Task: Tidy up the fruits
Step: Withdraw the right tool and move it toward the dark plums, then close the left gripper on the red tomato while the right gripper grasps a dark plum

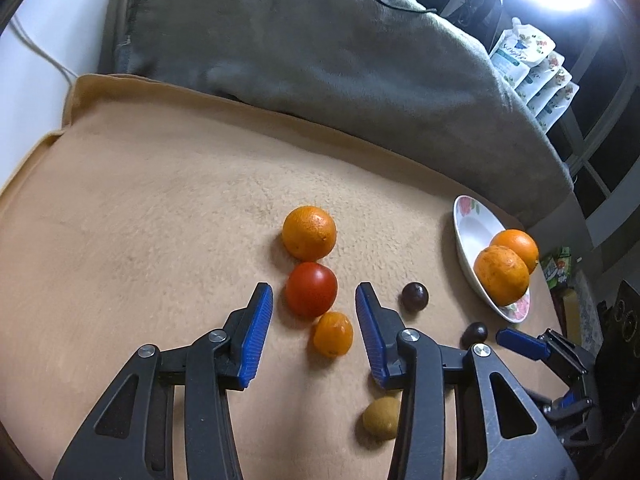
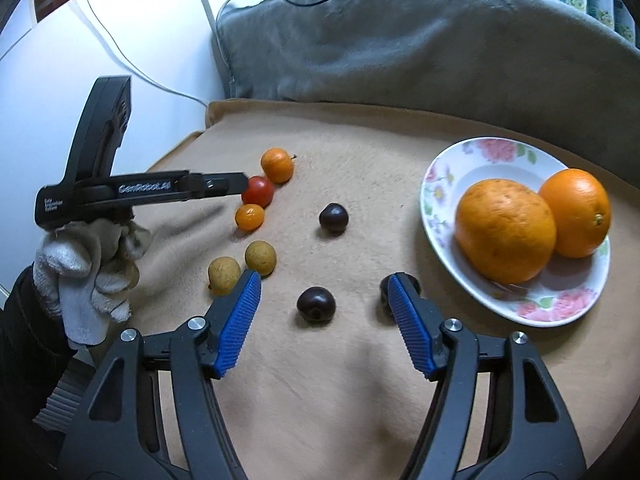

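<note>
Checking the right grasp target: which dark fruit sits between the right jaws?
The near middle one, centred in the gap; another hides behind the right pad, the third lies farther off.

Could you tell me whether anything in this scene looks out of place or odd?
Nothing is spilled or damaged. Only two oranges sit on the floral plate; the tomato and the other small fruits lie loose on the tan blanket.

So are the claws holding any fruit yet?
No, nothing is held. The left claw stands open around the tomato and the right claw around a dark fruit, not touching.
</note>
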A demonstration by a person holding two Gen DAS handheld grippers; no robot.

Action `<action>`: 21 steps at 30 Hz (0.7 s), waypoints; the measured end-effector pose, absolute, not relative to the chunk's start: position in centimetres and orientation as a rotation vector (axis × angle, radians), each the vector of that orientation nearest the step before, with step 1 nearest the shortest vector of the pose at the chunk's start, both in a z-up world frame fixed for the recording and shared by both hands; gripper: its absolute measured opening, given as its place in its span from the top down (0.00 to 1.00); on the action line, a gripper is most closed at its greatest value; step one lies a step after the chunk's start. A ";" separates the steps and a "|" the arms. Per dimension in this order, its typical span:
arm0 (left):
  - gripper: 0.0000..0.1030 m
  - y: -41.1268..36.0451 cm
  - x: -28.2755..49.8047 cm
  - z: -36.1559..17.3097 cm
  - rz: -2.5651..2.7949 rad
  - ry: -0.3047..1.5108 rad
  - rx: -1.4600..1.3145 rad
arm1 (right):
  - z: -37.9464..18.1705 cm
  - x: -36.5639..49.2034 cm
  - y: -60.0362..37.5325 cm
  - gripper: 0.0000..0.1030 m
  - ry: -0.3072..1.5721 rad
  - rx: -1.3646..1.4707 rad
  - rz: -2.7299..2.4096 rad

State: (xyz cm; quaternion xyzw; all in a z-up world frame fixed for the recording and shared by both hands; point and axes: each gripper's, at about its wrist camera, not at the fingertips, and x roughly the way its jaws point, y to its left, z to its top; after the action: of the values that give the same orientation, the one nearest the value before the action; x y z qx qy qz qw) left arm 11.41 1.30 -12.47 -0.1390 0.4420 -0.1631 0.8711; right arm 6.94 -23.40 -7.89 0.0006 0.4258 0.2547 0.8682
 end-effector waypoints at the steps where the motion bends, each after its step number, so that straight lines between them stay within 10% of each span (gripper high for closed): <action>1: 0.60 1.1 11.6 -12.6 -0.341 0.930 -0.284 | -8.0 7.0 -23.2 0.35 0.894 -0.002 0.536; 21: 0.66 -1.2 13.2 -14.0 -0.268 0.960 -0.135 | -10.2 8.0 -21.0 0.45 0.944 -0.042 0.535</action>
State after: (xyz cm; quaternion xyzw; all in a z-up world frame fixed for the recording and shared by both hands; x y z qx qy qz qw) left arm 13.18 -1.22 -13.99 -0.0647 0.4601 -0.1285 0.8761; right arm 7.98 -20.96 -10.21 -0.0201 0.4491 0.2545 0.8562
